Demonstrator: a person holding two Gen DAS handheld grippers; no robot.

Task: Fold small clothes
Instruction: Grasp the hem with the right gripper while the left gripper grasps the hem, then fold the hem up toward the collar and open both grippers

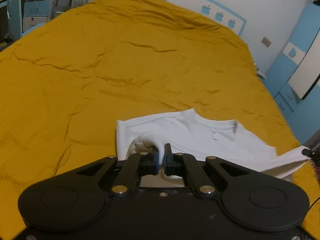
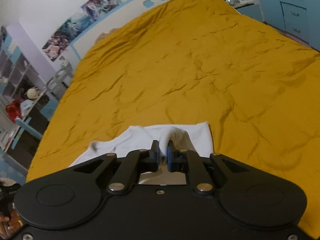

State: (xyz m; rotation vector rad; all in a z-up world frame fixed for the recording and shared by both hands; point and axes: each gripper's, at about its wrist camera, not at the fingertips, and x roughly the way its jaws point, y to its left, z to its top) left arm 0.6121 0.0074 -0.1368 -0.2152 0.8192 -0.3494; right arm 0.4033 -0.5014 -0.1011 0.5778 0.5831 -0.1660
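The black plastic left gripper (image 1: 161, 153) and the matching right gripper (image 2: 163, 152) have blue pads and shiny round screws.

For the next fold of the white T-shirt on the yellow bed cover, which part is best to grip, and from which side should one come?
Probably the thick hemmed edges. Both grippers already pinch bunched folds of the white T-shirt: the left gripper near the collar side, the right gripper at another fold. Come from the near edge of the yellow bed cover, fingers angled down; the cloth lies flat and the near edge lifts easily.
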